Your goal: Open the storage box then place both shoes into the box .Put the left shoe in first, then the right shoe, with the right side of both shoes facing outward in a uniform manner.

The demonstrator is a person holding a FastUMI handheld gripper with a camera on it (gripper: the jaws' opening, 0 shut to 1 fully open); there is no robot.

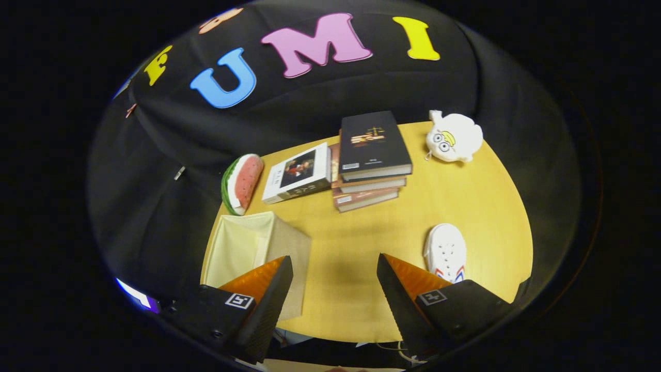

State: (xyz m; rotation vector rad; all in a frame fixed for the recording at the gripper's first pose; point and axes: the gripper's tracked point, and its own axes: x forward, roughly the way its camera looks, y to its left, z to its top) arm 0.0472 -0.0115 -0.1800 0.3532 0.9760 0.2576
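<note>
The gripper hangs with fingers spread and empty above the table, the white shoe just beside its right finger, probably light and fairly stiff, best pinched across its side wall.

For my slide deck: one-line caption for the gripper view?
Open hand-held gripper hovers over table, open storage box beside one finger, white shoe beside the other.
</note>
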